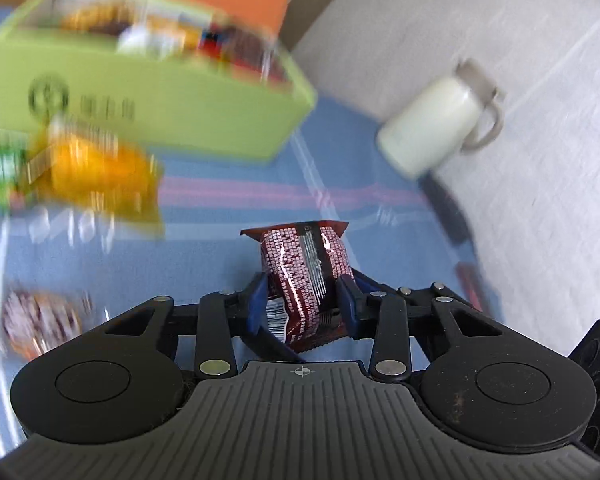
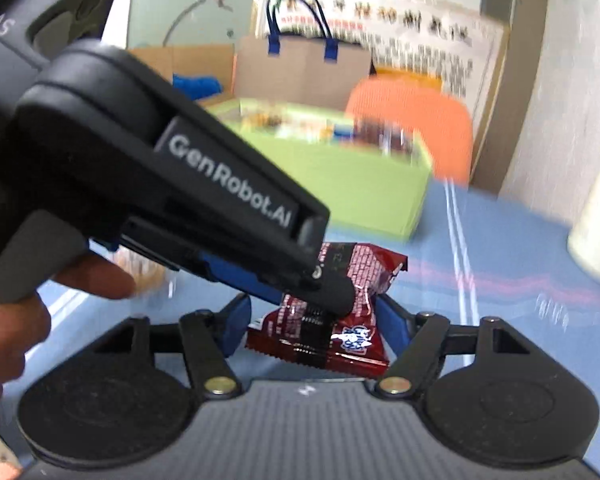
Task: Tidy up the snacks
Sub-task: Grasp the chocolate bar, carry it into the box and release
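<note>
The left gripper [image 1: 302, 304] has its jaws clamped on a dark red snack packet [image 1: 300, 276], which is held in the air above the blue counter [image 1: 228, 216]. In the left wrist view the packet's long axis runs straight out along the fingers, with one crimped end pointing forward toward the green box [image 1: 148, 120] and the other tucked back toward the gripper body. The right gripper [image 2: 314, 322] sits around the same packet [image 2: 364, 276] with its jaws apart, one blue finger [image 2: 236, 320] on each side, apparently not touching it; from here the packet lies across and tilted. The left gripper is plainly the one carrying it, so it is the nearer hand for the drop. The box, already holding several snacks, stands ahead and to the left, near the counter's far edge, so the coming move looks like a forward carry. An orange packet [image 1: 100, 176] and a round snack [image 1: 40, 316] lie loose on the counter, and a white mug [image 1: 432, 124] sits off to the right
</note>
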A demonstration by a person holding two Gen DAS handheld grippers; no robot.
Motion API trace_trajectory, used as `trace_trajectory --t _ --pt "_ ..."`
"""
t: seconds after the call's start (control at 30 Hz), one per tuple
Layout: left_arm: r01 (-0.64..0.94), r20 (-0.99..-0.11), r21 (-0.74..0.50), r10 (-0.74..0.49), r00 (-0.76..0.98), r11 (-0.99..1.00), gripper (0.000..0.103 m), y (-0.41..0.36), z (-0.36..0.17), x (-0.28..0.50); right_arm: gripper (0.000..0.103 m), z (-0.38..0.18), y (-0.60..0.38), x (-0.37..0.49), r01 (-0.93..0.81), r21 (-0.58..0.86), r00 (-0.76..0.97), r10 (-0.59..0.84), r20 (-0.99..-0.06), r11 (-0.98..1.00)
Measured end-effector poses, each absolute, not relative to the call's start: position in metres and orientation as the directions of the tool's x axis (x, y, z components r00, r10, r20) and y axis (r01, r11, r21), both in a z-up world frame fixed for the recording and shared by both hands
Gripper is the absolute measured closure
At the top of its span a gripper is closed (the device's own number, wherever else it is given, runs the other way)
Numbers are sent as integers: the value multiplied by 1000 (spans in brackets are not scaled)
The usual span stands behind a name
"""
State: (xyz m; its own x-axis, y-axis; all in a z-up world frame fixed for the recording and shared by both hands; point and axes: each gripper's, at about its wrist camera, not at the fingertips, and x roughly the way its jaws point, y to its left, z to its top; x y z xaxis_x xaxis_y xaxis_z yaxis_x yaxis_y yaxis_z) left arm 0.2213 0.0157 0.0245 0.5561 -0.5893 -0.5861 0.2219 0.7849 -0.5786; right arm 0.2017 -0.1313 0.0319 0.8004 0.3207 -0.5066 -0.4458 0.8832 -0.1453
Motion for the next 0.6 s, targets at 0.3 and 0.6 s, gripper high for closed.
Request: trace_trajectory --t 0.3,0.6 --pt "191 -505 -531 -490 710 825 81 59 95 316 24 86 -91 325 -518 -157 813 428 -394 841" --pt "88 -640 -473 -410 650 877 80 68 47 416 20 41 -72 432 -562 -4 709 479 -517 827"
